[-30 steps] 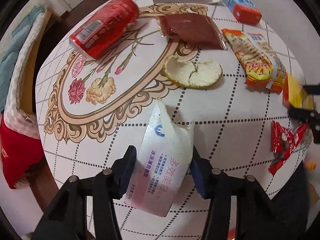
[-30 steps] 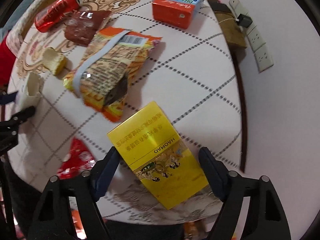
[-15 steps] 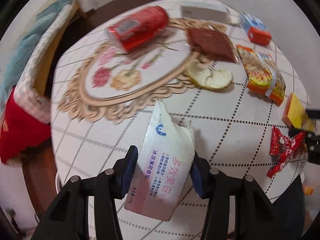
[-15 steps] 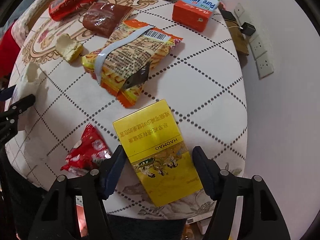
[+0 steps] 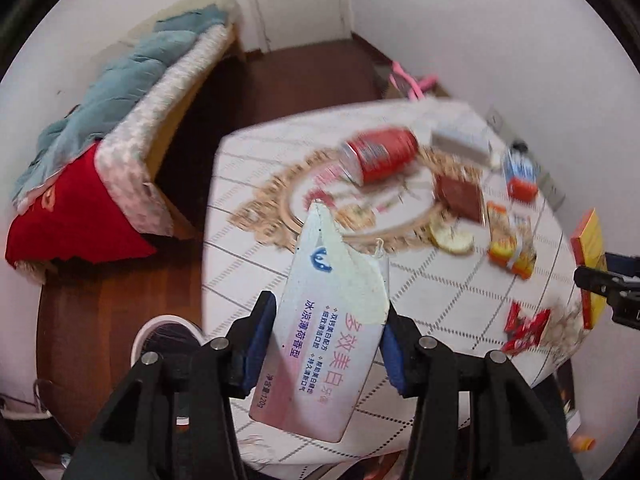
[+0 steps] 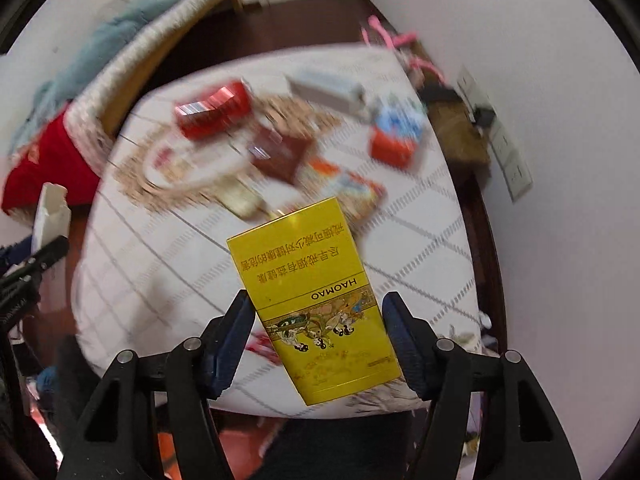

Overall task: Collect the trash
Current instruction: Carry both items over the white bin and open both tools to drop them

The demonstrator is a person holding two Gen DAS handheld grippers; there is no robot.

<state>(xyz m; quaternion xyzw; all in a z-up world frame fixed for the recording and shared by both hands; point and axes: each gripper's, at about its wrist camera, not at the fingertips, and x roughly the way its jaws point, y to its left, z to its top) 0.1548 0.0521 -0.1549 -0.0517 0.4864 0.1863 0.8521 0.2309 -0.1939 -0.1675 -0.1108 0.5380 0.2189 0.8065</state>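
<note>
My left gripper (image 5: pixel 326 344) is shut on a torn white toothpaste box (image 5: pixel 332 332) and holds it above the near edge of the table (image 5: pixel 256 264). My right gripper (image 6: pixel 318 344) is shut on a yellow cigarette carton (image 6: pixel 316 296), lifted above the table (image 6: pixel 160 280). The carton also shows at the right edge of the left wrist view (image 5: pixel 588 256), and the white box at the left of the right wrist view (image 6: pixel 50 212). On the table lie a red can (image 5: pixel 380 154), a brown wrapper (image 5: pixel 458 196), an orange peel (image 5: pixel 452 238), an orange snack bag (image 5: pixel 512 244) and a red wrapper (image 5: pixel 524 326).
A milk carton (image 5: pixel 520 172) and a white box (image 5: pixel 460 140) sit at the table's far side. A white bin (image 5: pixel 164 340) stands on the brown floor to the left of the table. A sofa with a blue blanket (image 5: pixel 120 92) is at far left. A wall with sockets (image 6: pixel 516 168) is on the right.
Both grippers have risen and pulled back from the table, lifting the white box and the yellow carton off it. The table now looks smaller and the floor and bin have come into view.
</note>
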